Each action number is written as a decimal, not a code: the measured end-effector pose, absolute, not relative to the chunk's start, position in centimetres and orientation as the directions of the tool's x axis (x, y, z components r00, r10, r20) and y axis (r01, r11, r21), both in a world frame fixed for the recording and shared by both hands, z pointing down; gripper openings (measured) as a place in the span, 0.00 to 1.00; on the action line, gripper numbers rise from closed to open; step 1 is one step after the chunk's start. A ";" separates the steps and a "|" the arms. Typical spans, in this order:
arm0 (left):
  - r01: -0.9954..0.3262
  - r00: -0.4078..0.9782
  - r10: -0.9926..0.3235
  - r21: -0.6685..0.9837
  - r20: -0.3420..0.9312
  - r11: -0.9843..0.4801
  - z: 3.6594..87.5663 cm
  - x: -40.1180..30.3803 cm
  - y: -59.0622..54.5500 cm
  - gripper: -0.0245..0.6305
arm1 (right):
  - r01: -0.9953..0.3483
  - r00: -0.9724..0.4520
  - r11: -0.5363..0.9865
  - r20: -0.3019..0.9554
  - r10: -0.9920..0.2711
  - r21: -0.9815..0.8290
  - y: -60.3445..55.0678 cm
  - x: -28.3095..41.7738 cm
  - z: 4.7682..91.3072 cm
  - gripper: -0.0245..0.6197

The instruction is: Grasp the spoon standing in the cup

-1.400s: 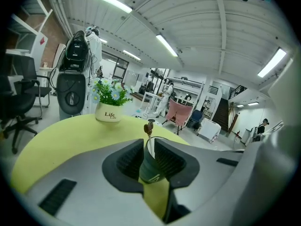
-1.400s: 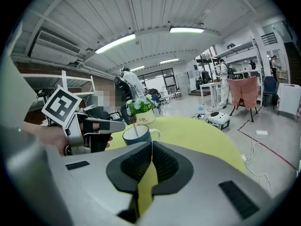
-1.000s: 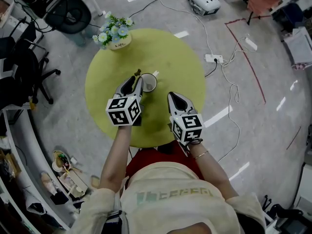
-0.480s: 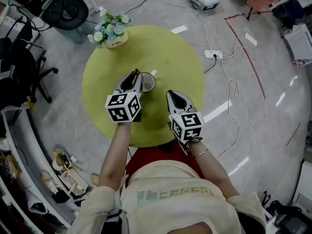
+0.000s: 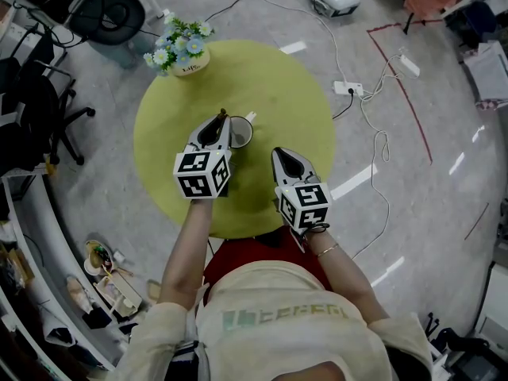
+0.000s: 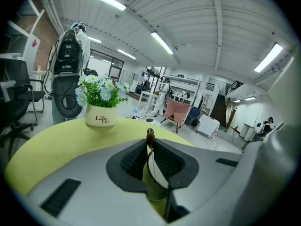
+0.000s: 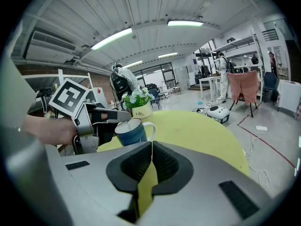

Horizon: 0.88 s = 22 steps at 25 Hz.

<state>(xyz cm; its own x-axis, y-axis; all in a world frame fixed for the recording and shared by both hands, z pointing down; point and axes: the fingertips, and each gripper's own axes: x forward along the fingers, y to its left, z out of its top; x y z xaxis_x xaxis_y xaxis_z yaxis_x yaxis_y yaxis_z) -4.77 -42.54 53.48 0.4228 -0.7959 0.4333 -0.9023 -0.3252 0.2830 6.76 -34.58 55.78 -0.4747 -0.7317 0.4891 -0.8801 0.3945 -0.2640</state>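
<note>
A cup [image 5: 241, 132], blue outside and white inside [image 7: 130, 131], stands on the round yellow-green table [image 5: 278, 86]. A thin spoon stands at its left rim, its brown handle tip [image 5: 223, 114] poking up. My left gripper [image 5: 221, 124] reaches over the cup's left rim. Its jaws are shut on the spoon handle [image 6: 150, 136], whose brown tip sticks out above the pads. My right gripper [image 5: 280, 155] hovers over the table to the right of and nearer than the cup. Its jaws [image 7: 151, 147] are shut with nothing between them.
A white flower pot [image 5: 189, 63] with blue and white flowers sits at the table's far left edge [image 6: 99, 119]. On the floor lie cables and a power strip [image 5: 348, 95] to the right. Black office chairs [image 5: 111, 14] stand to the left.
The head view has shifted slightly. Both grippers keep their places relative to the cup.
</note>
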 end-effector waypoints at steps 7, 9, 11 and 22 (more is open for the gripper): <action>-0.899 0.432 -0.800 0.267 0.416 -0.347 52.7 -4.2 -42.3 0.11 | -0.882 -0.470 0.388 0.491 -0.733 -0.266 -34.2 7.2 55.6 0.10; -0.899 0.434 -0.803 0.262 0.408 -0.352 52.5 -4.2 -42.1 0.11 | -0.883 -0.470 0.389 0.487 -0.736 -0.263 -34.0 7.1 55.6 0.10; -0.899 0.433 -0.809 0.262 0.397 -0.352 52.1 -4.4 -41.8 0.11 | -0.884 -0.468 0.389 0.482 -0.740 -0.260 -33.7 7.0 55.4 0.10; -0.905 0.411 -0.854 0.253 0.318 -0.342 49.1 -5.3 -40.6 0.11 | -0.892 -0.452 0.380 0.462 -0.763 -0.245 -32.4 7.3 54.1 0.10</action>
